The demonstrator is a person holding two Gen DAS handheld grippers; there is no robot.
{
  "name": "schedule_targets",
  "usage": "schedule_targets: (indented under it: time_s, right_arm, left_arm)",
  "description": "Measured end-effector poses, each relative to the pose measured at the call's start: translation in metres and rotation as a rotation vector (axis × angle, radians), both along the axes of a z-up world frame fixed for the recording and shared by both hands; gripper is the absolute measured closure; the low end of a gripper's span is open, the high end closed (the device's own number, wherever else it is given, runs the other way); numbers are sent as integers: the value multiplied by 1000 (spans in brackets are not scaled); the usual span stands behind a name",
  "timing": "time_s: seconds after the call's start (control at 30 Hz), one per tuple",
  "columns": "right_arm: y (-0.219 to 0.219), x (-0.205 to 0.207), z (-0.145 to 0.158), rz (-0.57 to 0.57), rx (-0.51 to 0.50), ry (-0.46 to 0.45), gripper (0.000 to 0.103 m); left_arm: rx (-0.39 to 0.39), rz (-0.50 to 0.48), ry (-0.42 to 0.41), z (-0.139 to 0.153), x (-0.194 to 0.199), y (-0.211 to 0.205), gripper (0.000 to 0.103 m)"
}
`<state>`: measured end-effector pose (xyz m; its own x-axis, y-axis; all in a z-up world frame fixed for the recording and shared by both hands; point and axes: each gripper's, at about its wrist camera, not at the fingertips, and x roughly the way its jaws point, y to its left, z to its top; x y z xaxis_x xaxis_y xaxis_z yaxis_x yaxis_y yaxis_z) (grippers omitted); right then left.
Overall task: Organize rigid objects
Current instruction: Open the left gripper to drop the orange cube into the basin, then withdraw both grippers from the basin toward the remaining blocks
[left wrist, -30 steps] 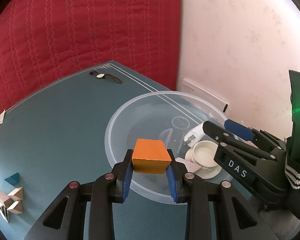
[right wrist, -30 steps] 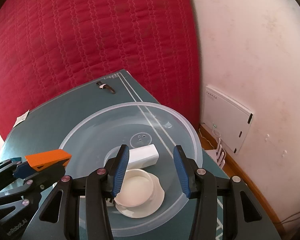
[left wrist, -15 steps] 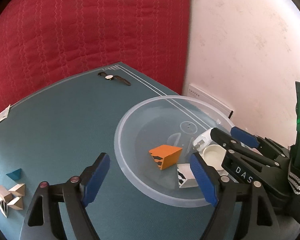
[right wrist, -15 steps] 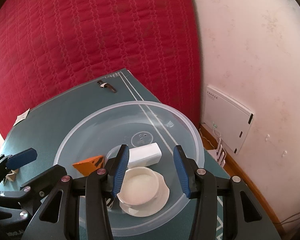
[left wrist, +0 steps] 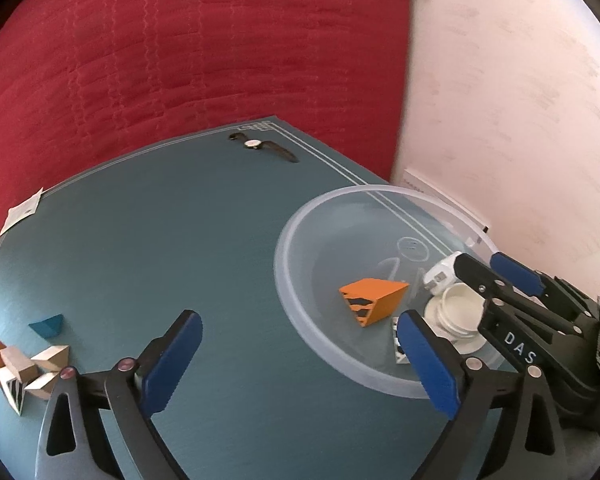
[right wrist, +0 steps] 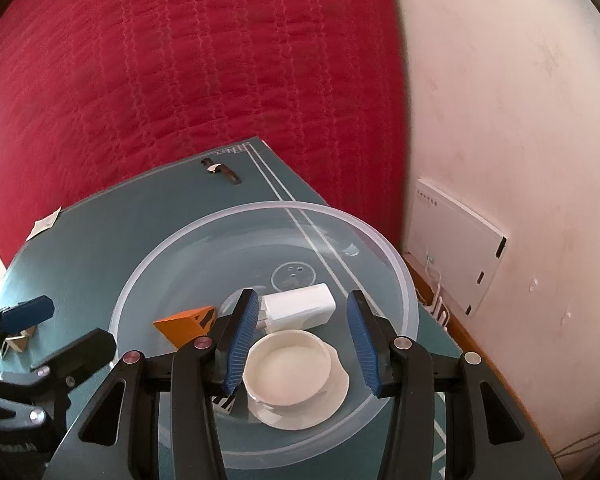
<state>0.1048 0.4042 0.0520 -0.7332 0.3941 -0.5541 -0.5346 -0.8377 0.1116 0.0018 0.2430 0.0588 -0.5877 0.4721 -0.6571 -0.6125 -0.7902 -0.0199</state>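
Far left on my teal surface [left wrist: 172, 240], a cluster of pale wooden wedges [left wrist: 24, 368] sits beside a small blue wedge [left wrist: 48, 326], well apart from my left gripper [left wrist: 300, 364]. Its blue ribbed fingers [left wrist: 172, 360] have just been opening and now stand wide apart with nothing between them. The orange block [left wrist: 374, 300], a matte angular piece with black stripes on one face, lies tilted inside the clear plastic bowl [left wrist: 300, 312], just ahead of the right-hand finger. Further right in the bowl rest a black-and-white striped piece [left wrist: 398, 338], a round cream dish [right wrist: 288, 372] and a smooth white charger [right wrist: 300, 306]. My right gripper [right wrist: 302, 344] hovers over the dish, fingers partly apart, clamping nothing.
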Motion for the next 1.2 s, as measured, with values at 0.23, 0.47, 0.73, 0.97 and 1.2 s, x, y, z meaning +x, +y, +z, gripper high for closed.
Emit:
schedule_targets:
  time_s: [0.23,0.47,0.73,0.97,1.2]
  right_arm:
    - [-8,-3,1,15,30,0,55]
    - [-16,-7,0,37,39,-7,55]
    - [-32,-12,3,81,62,-26,55]
    - [-55,-18,7,150,80,-31,55]
    - [-75,-26,10,191,92,-36,55]
  left_arm:
    - [-17,30,15,-3,0,-11,2]
    - [-33,63,37,-7,1,-23,1]
    - [-45,116,42,-11,-1,-40,1]
    - [-55,160,46,-15,-5,-59,1]
    - [-51,222,36,-18,-9,-85,1]
